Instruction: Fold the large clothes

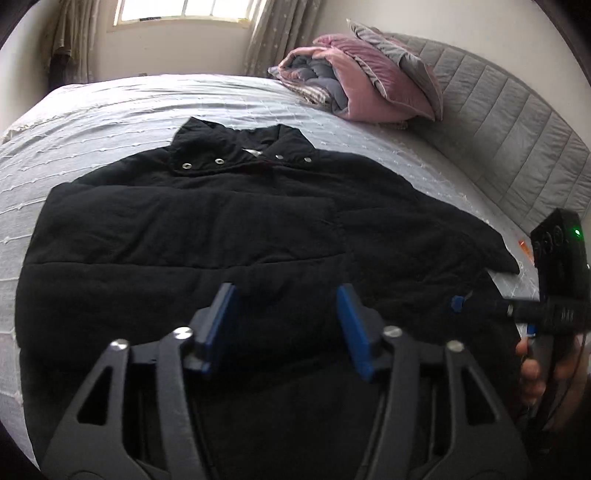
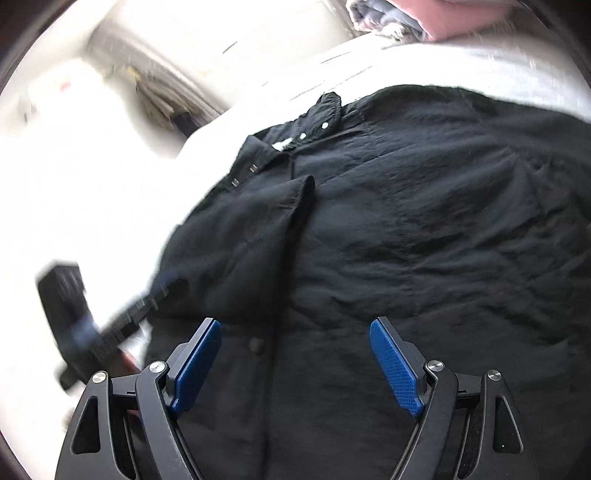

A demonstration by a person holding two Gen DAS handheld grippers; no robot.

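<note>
A black padded jacket [image 1: 221,229] with metal snaps on its collar lies spread out on the bed, collar toward the far side. My left gripper [image 1: 285,288] hovers open over the jacket's lower part, and no cloth is between its blue pads. In the right wrist view the jacket [image 2: 406,221] fills the frame, with one sleeve [image 2: 258,229] folded across its front. My right gripper [image 2: 295,325] is open just above the cloth and grips nothing. The right tool's black housing [image 1: 561,266] and the hand holding it [image 1: 535,369] show at the jacket's right edge.
The bed has a pale quilted cover [image 1: 110,110] and a grey padded headboard [image 1: 498,122]. A rolled pink and grey duvet with a pillow [image 1: 351,81] sits at the head end. A window with curtains [image 1: 184,11] is behind. The left tool's blurred black body [image 2: 70,295] shows beside the jacket.
</note>
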